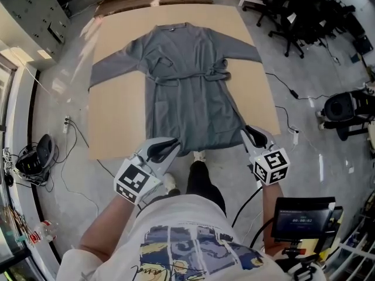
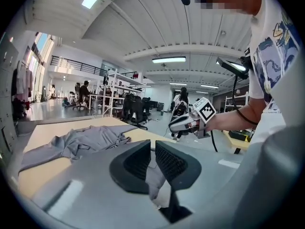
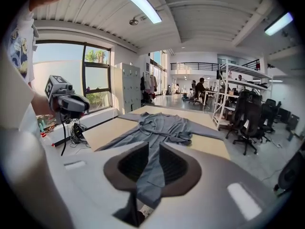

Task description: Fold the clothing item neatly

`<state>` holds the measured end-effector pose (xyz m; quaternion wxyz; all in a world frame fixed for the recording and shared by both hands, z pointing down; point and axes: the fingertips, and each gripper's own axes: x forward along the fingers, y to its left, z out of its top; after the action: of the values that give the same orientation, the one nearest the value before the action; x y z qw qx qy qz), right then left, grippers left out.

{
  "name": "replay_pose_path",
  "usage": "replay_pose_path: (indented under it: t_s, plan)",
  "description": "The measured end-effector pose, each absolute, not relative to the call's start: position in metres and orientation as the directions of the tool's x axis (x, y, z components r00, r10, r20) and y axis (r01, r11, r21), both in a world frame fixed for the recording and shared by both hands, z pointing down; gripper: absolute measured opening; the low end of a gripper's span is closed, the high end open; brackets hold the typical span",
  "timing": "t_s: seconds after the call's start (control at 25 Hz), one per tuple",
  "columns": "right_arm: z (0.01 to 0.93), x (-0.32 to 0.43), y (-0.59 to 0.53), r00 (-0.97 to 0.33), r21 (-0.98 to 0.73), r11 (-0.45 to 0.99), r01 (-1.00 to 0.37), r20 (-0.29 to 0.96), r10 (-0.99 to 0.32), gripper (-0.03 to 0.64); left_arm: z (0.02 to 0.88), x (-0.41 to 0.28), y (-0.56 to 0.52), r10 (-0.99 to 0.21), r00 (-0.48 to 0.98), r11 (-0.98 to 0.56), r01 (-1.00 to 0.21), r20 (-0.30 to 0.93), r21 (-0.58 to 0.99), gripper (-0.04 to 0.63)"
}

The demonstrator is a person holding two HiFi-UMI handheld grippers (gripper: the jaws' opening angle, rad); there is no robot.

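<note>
A grey long-sleeved robe [image 1: 187, 81] lies flat on the tan table [image 1: 117, 127], collar at the far end, sleeves spread, a belt tied at the waist. My left gripper [image 1: 170, 146] is at the near left corner of the hem, just off the table's near edge. Its jaws stand close together with grey cloth [image 2: 155, 178] pinched between them. My right gripper [image 1: 249, 132] is at the near right hem corner, which is drawn out toward it. In the right gripper view the hem [image 3: 151, 173] runs up between the narrow jaws toward the robe [image 3: 162, 128].
I stand at the table's near edge, with a shoe [image 1: 199, 156] just beneath it. Office chairs [image 1: 293, 16] crowd the far right. Cables [image 1: 287, 86] trail on the floor to the right, and a screen device [image 1: 299, 218] hangs at my right side.
</note>
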<state>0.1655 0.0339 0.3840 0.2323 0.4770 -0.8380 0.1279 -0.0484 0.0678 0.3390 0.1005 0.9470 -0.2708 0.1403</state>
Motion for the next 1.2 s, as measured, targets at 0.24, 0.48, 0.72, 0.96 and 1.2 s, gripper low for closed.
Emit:
replay_pose_path:
  t_s: [0.24, 0.48, 0.72, 0.96, 1.2]
  plan:
    - [0.405, 0.225, -0.039, -0.407, -0.020, 0.468, -0.883, 0.529, -0.745, 0.069, 0.344, -0.020, 0.020, -0.497, 0.791, -0.816, -0.566, 0.355, 0.119, 0.041]
    - [0.426, 0.286, -0.120, -0.380, -0.035, 0.434, -0.900, 0.549, -0.745, 0.081, 0.345, 0.015, -0.035, -0.509, 0.781, -0.803, -0.582, 0.363, 0.126, 0.041]
    - [0.454, 0.333, -0.181, -0.359, -0.042, 0.413, -0.910, 0.578, -0.733, 0.084, 0.346, 0.052, -0.076, -0.506, 0.776, -0.807, -0.580, 0.378, 0.112, 0.041]
    - [0.485, 0.376, -0.232, -0.352, -0.095, 0.373, -0.923, 0.603, -0.716, 0.106, 0.348, 0.086, -0.104, -0.484, 0.778, -0.814, -0.568, 0.399, 0.121, 0.041]
    - [0.522, 0.409, -0.278, -0.332, -0.112, 0.342, -0.933, 0.634, -0.698, 0.135, 0.358, 0.107, -0.126, -0.472, 0.771, -0.804, -0.575, 0.427, 0.149, 0.041]
